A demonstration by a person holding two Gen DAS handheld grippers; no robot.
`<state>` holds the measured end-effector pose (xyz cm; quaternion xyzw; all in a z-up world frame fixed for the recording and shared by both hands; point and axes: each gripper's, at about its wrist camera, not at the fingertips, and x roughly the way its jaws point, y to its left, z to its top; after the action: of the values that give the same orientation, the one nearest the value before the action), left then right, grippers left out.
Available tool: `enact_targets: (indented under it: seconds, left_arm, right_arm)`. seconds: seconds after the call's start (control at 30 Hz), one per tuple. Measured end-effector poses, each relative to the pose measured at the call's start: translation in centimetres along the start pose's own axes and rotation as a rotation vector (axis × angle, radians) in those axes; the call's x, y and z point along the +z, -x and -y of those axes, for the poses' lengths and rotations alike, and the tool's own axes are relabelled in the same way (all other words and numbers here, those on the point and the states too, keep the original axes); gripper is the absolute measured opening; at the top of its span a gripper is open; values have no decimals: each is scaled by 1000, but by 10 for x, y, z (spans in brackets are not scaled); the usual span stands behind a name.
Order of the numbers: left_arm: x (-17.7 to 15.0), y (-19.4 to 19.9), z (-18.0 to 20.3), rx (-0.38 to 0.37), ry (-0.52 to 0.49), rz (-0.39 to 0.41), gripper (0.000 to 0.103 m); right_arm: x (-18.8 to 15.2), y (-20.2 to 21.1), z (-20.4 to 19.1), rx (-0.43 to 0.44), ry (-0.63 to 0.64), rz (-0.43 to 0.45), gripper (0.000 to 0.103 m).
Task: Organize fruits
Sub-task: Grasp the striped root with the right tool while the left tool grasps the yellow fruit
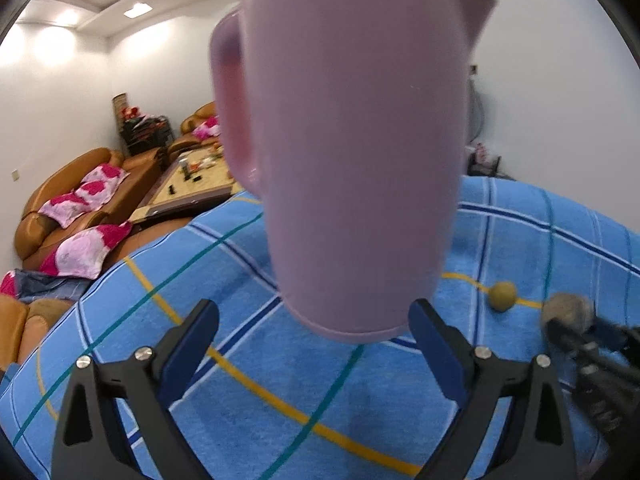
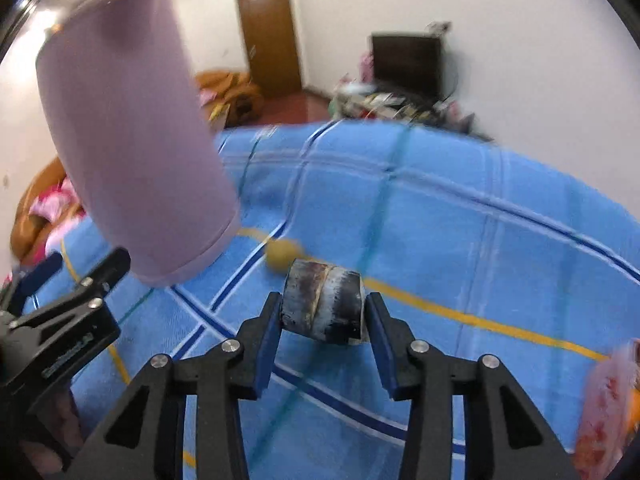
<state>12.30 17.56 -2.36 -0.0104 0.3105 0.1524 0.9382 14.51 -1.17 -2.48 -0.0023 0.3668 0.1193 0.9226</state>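
Observation:
A tall lilac plastic jug (image 1: 352, 140) stands close in front of my left gripper (image 1: 314, 308). Its base sits between the open blue-padded fingertips, with a clear gap on the left side. The right wrist view shows the same jug (image 2: 132, 140) beside the left gripper (image 2: 86, 260). My right gripper (image 2: 324, 298) is shut on a short dark cylinder with a whitish bloom (image 2: 322, 304), like a cut cane piece; both pads sit at its ends. A small yellow-brown round fruit (image 2: 282, 258) lies on the cloth just beyond it, also visible as the round fruit (image 1: 502, 296).
A blue plaid cloth (image 2: 460, 240) covers the table. A pink plastic bag (image 2: 604, 404) lies at the near right edge. Beyond the far left edge are brown sofas (image 1: 68, 200) with pink cushions and a low table (image 1: 188, 184).

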Motion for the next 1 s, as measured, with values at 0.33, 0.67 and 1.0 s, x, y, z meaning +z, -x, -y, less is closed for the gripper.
enact_targets:
  seconds: [0.33, 0.67, 1.0]
  left_arm:
    - [4, 26, 76, -335, -141, -46, 95]
    - [24, -42, 135, -311, -207, -202, 62]
    - [23, -59, 149, -323, -231, -255, 37]
  right_arm:
    - [-22, 63, 49, -163, -11, 164, 44]
    - [-24, 62, 56, -124, -49, 164, 44]
    - [-22, 53, 59, -98, -74, 131, 44]
